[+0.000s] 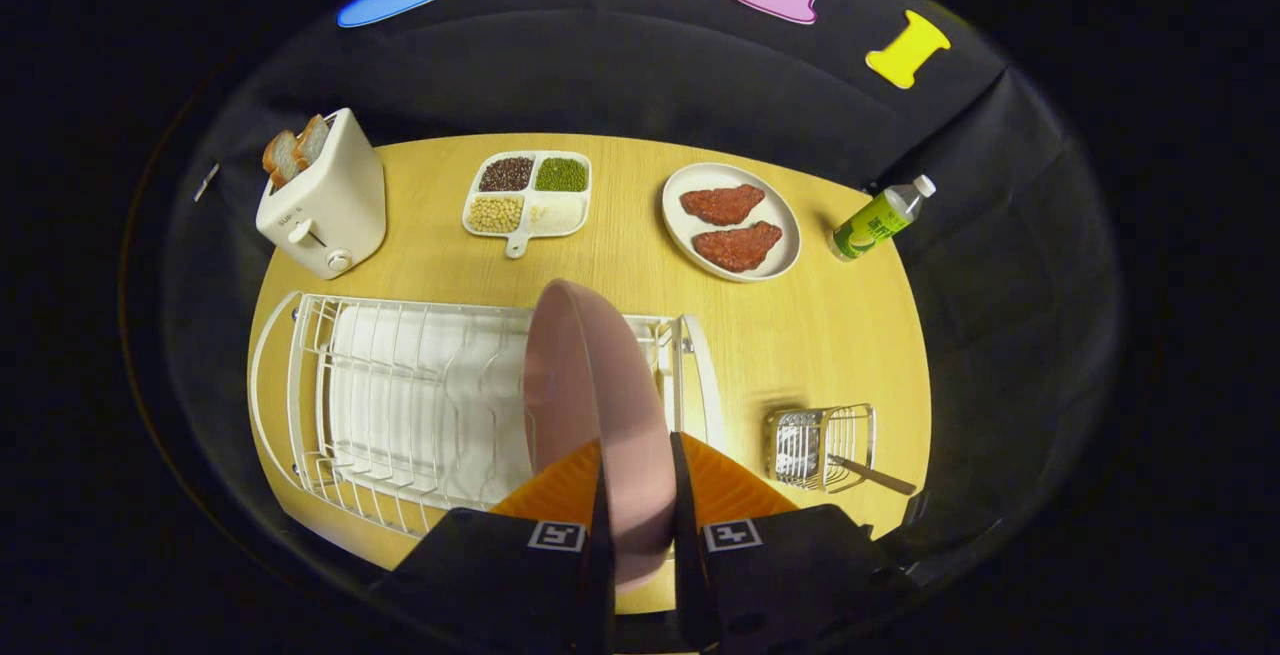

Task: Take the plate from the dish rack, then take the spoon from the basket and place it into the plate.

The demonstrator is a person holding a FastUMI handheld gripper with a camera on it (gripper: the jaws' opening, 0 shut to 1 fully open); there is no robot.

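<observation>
A: Plate (590, 405) first. Where does it sit against the jaws?

B: Right between them. It stands on edge, rim toward the camera, and both fingers (602, 525) press its lower rim from either side. So the gripper (638, 525) is closed narrow on the plate, holding it.

A: Is it free of the rack (400, 405)?

B: I cannot tell for sure. The plate rises ahead of the jaws over the rack's right end, its face turned left toward the rack's empty slots. Whether its bottom edge is clear of the wires is hidden behind the fingers.

A: And the spoon (868, 473)?

B: In the basket (822, 447), off to the right of the jaws and just ahead, apart from the rack. Its handle sticks out of the basket, pointing right and a little back toward us, lying low across the bench (800, 335).

A: What does the next move turn on, then?

B: My judgement: the plate has to go down flat on bare bench. There is open wood ahead and to the right of the jaws, between the rack and the basket. Setting it there would keep the spoon's trip short.
</observation>
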